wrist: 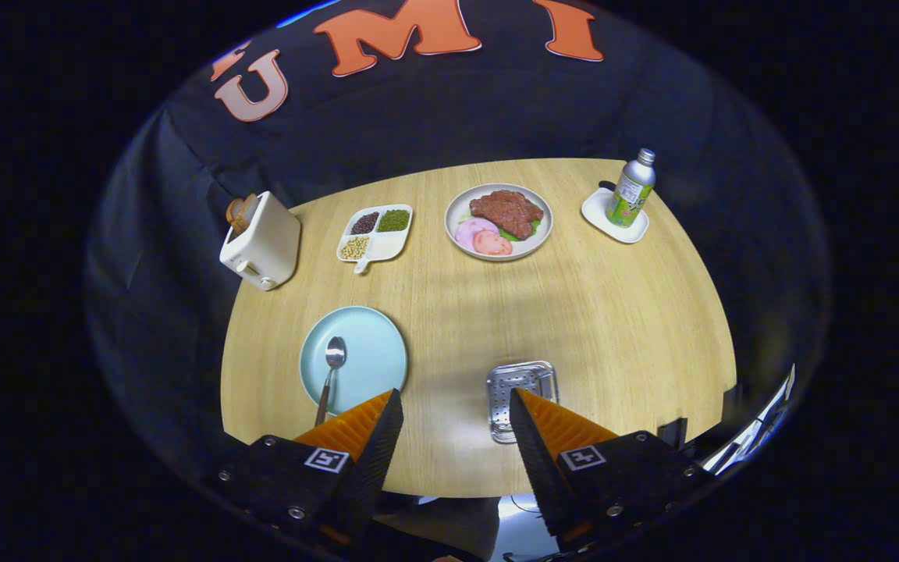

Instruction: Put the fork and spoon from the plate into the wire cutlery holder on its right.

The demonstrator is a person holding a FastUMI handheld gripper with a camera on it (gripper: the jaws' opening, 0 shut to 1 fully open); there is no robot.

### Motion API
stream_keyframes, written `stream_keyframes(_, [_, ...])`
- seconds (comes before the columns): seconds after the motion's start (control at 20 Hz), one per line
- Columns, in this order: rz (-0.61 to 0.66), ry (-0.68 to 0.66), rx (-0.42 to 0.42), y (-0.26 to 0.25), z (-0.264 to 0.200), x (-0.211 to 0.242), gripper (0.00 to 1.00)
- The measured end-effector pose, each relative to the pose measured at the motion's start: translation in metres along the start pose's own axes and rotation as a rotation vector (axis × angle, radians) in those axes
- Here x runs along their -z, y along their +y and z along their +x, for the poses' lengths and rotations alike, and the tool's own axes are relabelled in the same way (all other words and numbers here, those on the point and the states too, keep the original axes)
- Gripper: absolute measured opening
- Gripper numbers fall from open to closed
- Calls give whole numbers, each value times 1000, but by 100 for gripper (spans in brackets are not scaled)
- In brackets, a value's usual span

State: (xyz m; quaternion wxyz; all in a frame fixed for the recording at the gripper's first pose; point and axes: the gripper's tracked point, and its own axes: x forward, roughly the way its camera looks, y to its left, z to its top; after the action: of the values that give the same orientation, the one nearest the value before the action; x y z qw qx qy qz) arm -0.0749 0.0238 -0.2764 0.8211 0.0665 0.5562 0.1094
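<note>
Jaws are held wide apart with nothing between them; the gripper point(456, 410) is seen above the near edge of the wooden table point(613, 312), which serves as landmark below.

Items, listed left to right:

- Toaster point(261, 242): at the table's far left edge, upright, with something brown seen at its top.
- Divided dish point(375, 232): just right of the toaster, holding dark, green and pale beans in separate sections.
- Blue plate point(367, 351): on the table's near left part, just ahead of the left finger. A spoon point(332, 371) is laid on it, bowl away from the gripper, handle running toward the left fingertip. A fork cannot be made out.
- Meat plate point(499, 221): at the far middle of the table, loaded with a brown cut, pink slices and green leaf.
- Wire cutlery holder point(513, 390): on the table's near part, right of the blue plate and well apart from it, partly covered by the right finger.
- Small white tray point(602, 215): at the far right of the table, with a bottle point(633, 187) stood upright on it.
</note>
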Motion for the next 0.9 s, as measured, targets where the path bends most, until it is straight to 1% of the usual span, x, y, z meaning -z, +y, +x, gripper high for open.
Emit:
stream_keyframes(0.4, [-34, 45, -60, 87, 38, 25, 88])
stream_keyframes(0.7, [-89, 121, -81, 151, 85, 50, 88])
stream_keyframes(0.9, [-113, 177, -74, 175, 116, 61, 88])
